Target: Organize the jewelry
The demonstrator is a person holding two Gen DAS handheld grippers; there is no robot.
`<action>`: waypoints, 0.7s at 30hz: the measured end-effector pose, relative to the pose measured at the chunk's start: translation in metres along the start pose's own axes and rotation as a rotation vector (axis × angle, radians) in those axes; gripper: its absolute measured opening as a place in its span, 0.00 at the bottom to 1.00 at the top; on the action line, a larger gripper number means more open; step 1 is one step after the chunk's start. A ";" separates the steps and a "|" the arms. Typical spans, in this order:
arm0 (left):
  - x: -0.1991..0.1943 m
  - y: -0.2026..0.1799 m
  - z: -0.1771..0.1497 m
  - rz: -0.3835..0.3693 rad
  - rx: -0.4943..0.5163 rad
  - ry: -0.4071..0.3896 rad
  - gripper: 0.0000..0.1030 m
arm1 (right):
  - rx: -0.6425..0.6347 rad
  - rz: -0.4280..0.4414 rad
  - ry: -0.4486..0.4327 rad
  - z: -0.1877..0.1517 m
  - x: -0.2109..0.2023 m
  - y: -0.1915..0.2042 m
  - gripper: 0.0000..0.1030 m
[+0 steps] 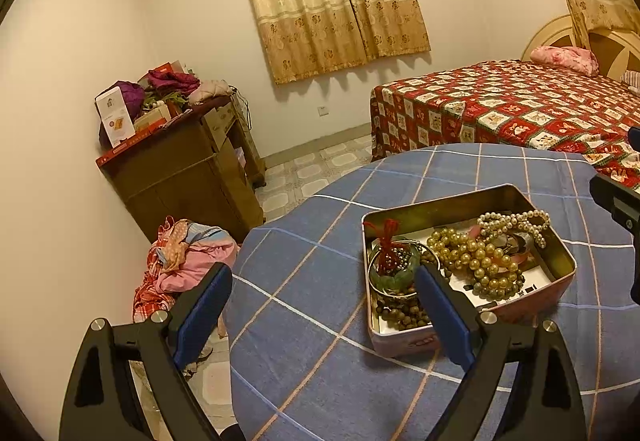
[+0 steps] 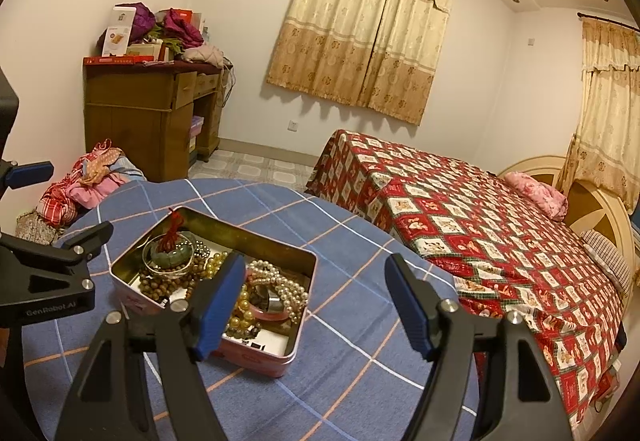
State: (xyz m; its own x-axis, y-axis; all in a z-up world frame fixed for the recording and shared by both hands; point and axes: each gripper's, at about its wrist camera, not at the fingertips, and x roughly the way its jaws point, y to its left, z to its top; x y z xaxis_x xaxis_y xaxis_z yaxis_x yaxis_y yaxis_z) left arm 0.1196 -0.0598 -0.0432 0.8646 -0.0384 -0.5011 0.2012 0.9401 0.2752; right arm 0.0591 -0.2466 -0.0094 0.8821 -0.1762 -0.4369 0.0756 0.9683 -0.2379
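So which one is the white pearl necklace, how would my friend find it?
Start at the round table with the blue checked cloth, and look into the open metal tin sitting on it. The white pearl necklace is heaped at the end away from the red tassel, draped partly over the tin's rim. Its beads are small and pale white, unlike the bigger gold beads beside it or the dark brown wooden ones.

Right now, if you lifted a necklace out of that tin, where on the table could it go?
The blue cloth is bare on the bed side of the tin, under the open right gripper, and in front of the tin. Left of it, cloth lies bare below the open left gripper. The tin itself is crowded with beads.
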 end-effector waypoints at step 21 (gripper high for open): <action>0.008 -0.004 0.002 -0.007 -0.019 0.032 0.90 | 0.002 -0.003 -0.001 0.002 0.001 -0.006 0.73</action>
State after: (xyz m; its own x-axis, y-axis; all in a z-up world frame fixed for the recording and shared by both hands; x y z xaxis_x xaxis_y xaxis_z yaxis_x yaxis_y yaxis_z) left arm 0.1267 -0.0641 -0.0469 0.8478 -0.0344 -0.5292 0.1981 0.9462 0.2559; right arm 0.0603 -0.2524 -0.0062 0.8826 -0.1785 -0.4349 0.0787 0.9681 -0.2378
